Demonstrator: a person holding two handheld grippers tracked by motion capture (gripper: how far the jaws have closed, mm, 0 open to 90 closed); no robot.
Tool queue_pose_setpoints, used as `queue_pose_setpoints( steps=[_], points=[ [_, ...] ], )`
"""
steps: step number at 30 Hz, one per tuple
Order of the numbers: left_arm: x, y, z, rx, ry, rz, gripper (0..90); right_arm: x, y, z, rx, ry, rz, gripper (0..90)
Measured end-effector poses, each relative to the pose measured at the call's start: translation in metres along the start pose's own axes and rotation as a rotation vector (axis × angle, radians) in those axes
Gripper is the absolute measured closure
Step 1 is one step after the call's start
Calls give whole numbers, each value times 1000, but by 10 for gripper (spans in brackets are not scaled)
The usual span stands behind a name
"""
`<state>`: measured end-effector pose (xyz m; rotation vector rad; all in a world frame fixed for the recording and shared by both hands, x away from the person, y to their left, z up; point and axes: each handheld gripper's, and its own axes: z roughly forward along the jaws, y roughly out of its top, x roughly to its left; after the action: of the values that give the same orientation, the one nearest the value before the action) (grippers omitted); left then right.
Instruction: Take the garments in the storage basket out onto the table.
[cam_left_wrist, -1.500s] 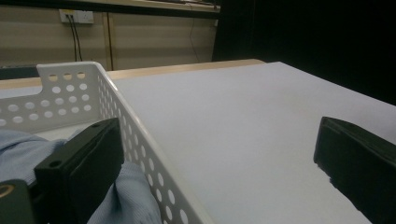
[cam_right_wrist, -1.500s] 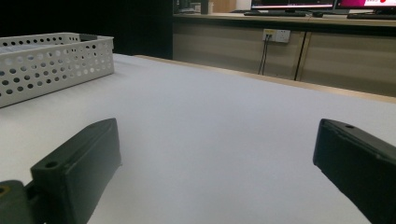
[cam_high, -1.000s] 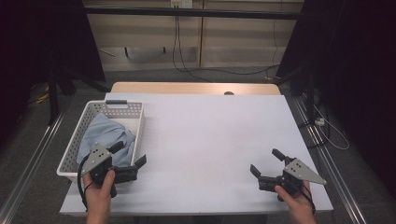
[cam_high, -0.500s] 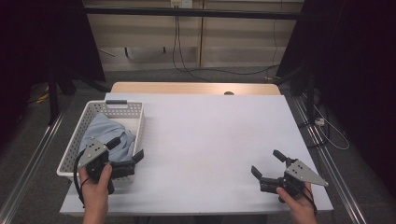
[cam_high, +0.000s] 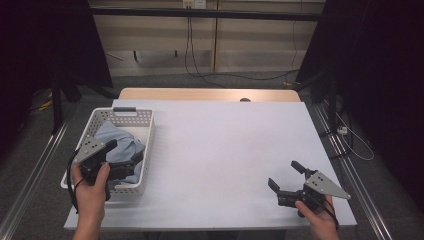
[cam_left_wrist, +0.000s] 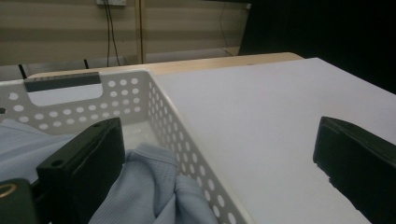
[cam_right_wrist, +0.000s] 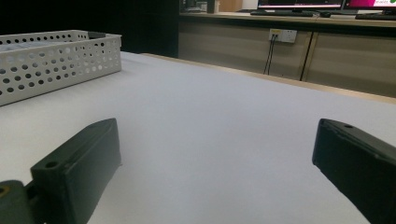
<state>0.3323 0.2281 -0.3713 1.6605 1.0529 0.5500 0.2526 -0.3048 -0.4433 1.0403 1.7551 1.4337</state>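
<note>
A white perforated basket stands at the table's left side with a light blue cloth crumpled inside. My left gripper hovers open over the basket's near right part. In the left gripper view it straddles the basket's right wall: one jaw is above the cloth, the other above the bare table. My right gripper is open and empty, low over the white table near its front right corner. In the right gripper view the basket lies far off to the left.
A wooden strip runs along the table's far edge. Metal rails flank the table on both sides, and cables trail across the floor behind it. Monitors sit on a counter in the right gripper view.
My left gripper has moved away from the person and slightly left, from the basket's near right corner to over the cloth. The right gripper has barely shifted.
</note>
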Motion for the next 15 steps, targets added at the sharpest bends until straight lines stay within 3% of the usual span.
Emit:
queue_pose_setpoints(
  steps=[15],
  points=[
    [19, 11, 8, 21, 46, -41, 25, -1, -1, -2, 3, -1, 4, 4]
  ],
)
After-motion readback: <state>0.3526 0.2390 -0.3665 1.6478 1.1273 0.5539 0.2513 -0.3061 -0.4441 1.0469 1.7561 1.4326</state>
